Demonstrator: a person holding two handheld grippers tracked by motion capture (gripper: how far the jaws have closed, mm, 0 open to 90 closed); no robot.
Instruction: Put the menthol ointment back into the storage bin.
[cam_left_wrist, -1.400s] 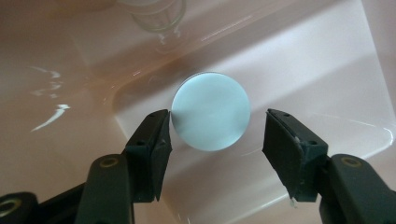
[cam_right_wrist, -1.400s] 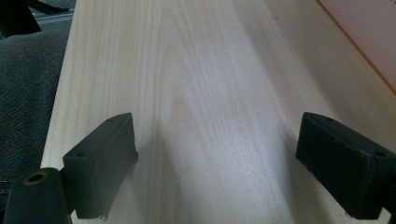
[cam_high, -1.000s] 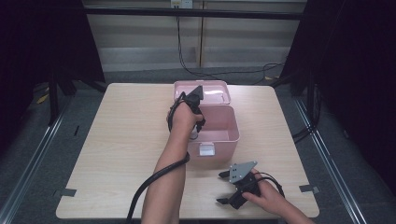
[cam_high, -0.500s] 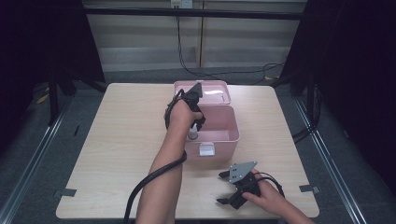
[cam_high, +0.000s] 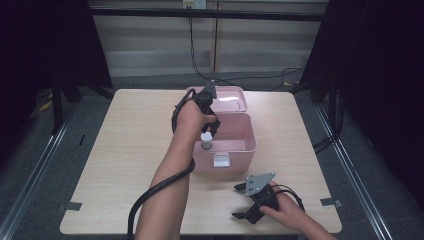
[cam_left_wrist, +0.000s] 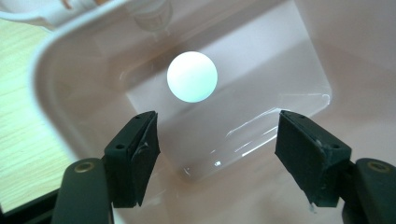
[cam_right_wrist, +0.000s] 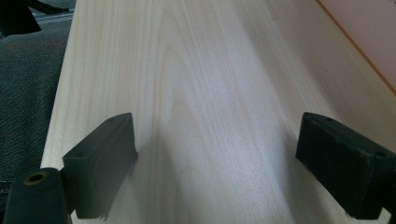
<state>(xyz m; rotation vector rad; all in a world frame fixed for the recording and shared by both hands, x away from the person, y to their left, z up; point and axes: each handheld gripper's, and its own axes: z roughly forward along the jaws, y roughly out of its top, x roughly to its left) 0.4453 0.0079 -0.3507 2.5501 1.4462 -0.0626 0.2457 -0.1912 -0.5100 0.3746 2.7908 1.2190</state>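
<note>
White-capped small bottle (cam_high: 205, 140) stands upright inside my pink plastic box (cam_high: 250, 145), near its left wall, just below and ahead of my left gripper (cam_high: 212, 131). Its jaws have just been opening, spread with nothing between them. My right gripper (cam_high: 240, 201) rests spread on the pale wooden table (cam_high: 125, 145).

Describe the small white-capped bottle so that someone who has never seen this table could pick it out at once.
Start at the pink box in the middle of the wooden table, its lid open behind it. Look inside at its near left corner, just below the left gripper, whose jaws stand apart above it. There stands the small bottle, upright, its round white cap the one white thing against the pink floor.
</note>
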